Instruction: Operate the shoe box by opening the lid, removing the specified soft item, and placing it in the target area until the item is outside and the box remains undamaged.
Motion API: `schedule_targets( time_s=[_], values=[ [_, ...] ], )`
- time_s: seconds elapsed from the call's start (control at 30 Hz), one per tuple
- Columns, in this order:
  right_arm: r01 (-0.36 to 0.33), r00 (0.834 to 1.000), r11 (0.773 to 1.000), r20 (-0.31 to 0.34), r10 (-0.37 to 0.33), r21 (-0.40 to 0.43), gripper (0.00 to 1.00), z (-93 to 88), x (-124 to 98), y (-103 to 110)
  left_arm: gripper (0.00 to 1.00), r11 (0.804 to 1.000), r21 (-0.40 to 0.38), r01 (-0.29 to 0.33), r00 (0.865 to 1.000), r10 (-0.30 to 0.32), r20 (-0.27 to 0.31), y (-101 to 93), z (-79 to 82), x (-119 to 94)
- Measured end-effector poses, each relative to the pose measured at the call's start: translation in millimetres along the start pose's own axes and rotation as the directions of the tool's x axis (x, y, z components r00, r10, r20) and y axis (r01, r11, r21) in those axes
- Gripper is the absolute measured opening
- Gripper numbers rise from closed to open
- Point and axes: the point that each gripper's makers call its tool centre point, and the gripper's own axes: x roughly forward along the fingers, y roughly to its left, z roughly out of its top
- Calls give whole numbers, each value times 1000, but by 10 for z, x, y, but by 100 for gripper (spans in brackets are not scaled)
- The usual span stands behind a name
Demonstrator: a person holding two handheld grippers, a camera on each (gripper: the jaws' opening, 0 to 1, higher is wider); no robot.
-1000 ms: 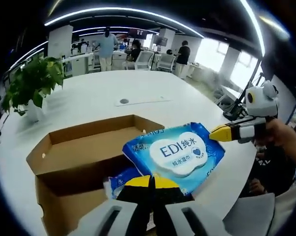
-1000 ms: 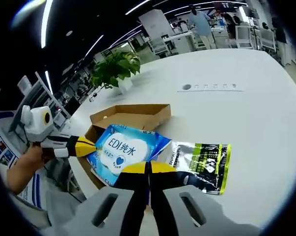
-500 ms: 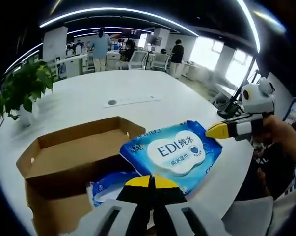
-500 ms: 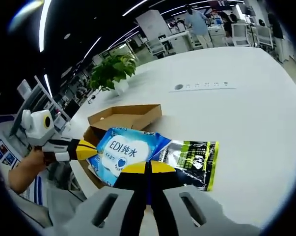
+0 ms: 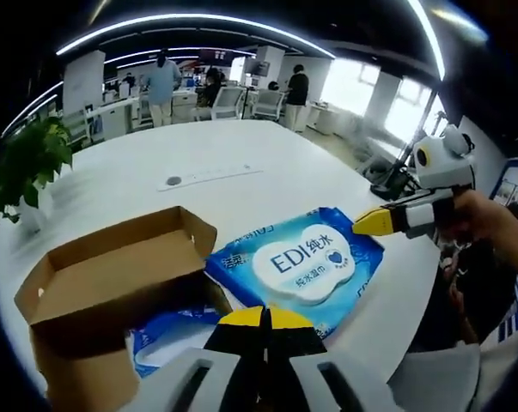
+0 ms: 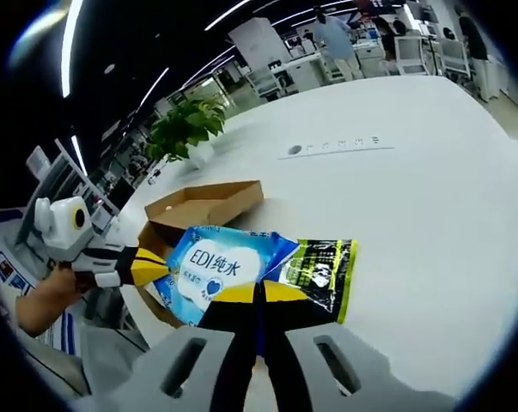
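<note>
Wet-wipes pack (image 5: 299,268), blue with a white label, sits at centre right of the left gripper view, held between two grippers above the white table (image 5: 241,154). The left gripper (image 5: 264,319) rises from the bottom edge, its yellow-tipped jaws pressed together on the pack's near edge; the right gripper (image 5: 372,222) enters from the right, its tip meeting the pack's far corner, though the fingers' spacing cannot be judged from this side. A hand (image 5: 486,230) holds it, partly cut off by the frame. The open cardboard shoe box (image 5: 112,275) lies at lower left; a second blue packet (image 5: 168,330) below it is half hidden by the box and jaws. In the right gripper view the wipes pack (image 6: 216,262) lies at centre left, the right gripper (image 6: 260,296) clamped on its near edge. The left gripper (image 6: 151,266) touches its left corner. A dark, green-trimmed packet (image 6: 323,270) lies just right, its printing illegible; the box (image 6: 203,204) sits behind.
</note>
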Motion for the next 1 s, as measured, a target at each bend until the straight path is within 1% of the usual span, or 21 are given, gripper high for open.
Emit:
schedule_targets(
  time_s=[0.2, 0.43, 0.47, 0.73, 1.0],
  values=[
    [12, 1000, 1000, 1, -12, 12, 0, 4, 33, -128, 0, 1000, 15, 11, 1000, -11, -8, -21, 51, 121],
    [19, 1000, 1000, -7, -19, 14, 0, 34, 154, -241, 0, 1000, 30, 7, 999, -6, -35, 40, 107, 261],
    [24, 1000, 1000, -9, -24, 13, 0, 41, 187, -280, 0, 999, 42, 6, 999, -5, -44, 43, 114, 303],
    [34, 999, 999, -17, -34, 15, 0, 59, 284, -416, 0, 997, 77, 7, 996, 0, -86, 72, 80, 477],
    [46, 999, 999, -21, -46, 27, 0, 16, 362, -571, 0, 995, 97, 13, 991, -1, -131, 67, 52, 639]
  ],
)
